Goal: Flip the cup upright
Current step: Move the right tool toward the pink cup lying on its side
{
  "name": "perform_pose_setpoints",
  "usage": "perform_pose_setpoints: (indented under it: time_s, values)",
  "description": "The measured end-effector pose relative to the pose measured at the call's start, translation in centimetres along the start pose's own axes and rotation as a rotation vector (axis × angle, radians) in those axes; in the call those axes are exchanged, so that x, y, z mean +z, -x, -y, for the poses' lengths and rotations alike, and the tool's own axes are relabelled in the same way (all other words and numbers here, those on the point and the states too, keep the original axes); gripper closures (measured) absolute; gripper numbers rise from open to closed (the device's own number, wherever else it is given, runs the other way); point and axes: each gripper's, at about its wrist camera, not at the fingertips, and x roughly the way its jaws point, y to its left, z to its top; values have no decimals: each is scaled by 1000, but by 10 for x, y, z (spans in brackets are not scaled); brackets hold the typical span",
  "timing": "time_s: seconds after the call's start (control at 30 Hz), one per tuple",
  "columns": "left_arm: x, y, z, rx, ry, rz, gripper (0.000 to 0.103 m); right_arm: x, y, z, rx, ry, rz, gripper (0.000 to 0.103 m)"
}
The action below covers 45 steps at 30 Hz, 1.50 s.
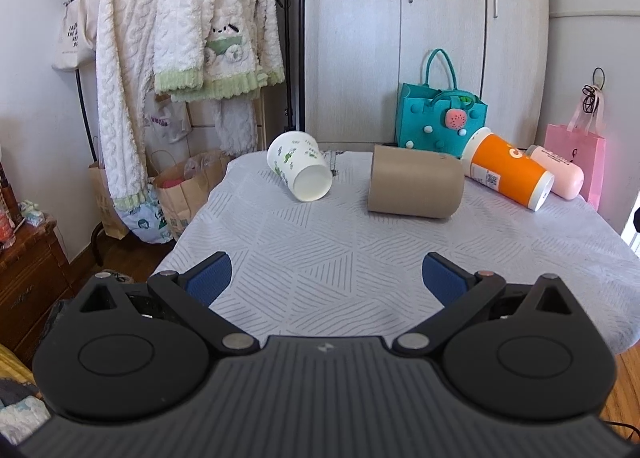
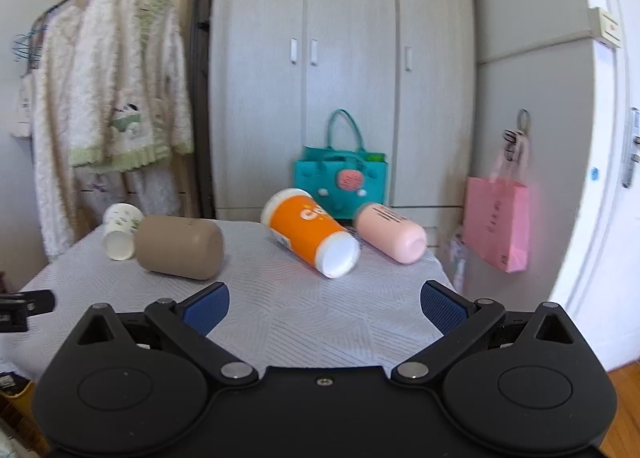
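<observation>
Several cups lie on their sides on a table with a pale patterned cloth (image 1: pixel 320 258). From left: a white paper cup with green print (image 1: pixel 300 172) (image 2: pixel 119 232), a tan cup (image 1: pixel 416 186) (image 2: pixel 180 247), an orange cup with white ends (image 1: pixel 508 174) (image 2: pixel 310 232), and a pink cup (image 1: pixel 558 172) (image 2: pixel 390 232). My left gripper (image 1: pixel 326 278) is open and empty, above the near part of the table. My right gripper (image 2: pixel 325 308) is open and empty, short of the orange cup.
A teal felt bag (image 1: pixel 438 118) stands at the back of the table. A pink paper bag (image 2: pixel 498 226) hangs on the right wall. Fluffy robes (image 1: pixel 176 38) hang on a rack at left, brown paper bags (image 1: pixel 180 194) below. A wardrobe (image 1: pixel 400 38) stands behind.
</observation>
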Motion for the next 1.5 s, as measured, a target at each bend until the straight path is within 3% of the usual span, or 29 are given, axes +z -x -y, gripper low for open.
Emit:
perform_pose_setpoints:
  time_s: [0.2,0.4,0.57,0.73,0.9,1.1,1.3,1.5]
  values:
    - [12,10,-3,-1,37,-8,0,11,13,22,144,0,-13,0]
    - [44,11,25,-113,-12,-9,0,37,17,52,297,39,-6,0]
    - [83,2,73,-230,-90,15,0,61,12,74,308,102,35,0]
    - [115,-25,128,-282,-172,14,0,77,-13,94,292,156,16,0]
    - [142,-69,182,-392,-197,-54,0,85,-54,115,288,174,-51,0]
    - [166,-146,246,-518,-196,-201,1,93,-115,136,323,201,-116,0]
    - [172,-231,291,-538,-134,-342,5,88,-185,155,376,200,-212,1]
    - [168,-275,321,-512,-190,-434,20,83,-245,170,417,162,-286,9]
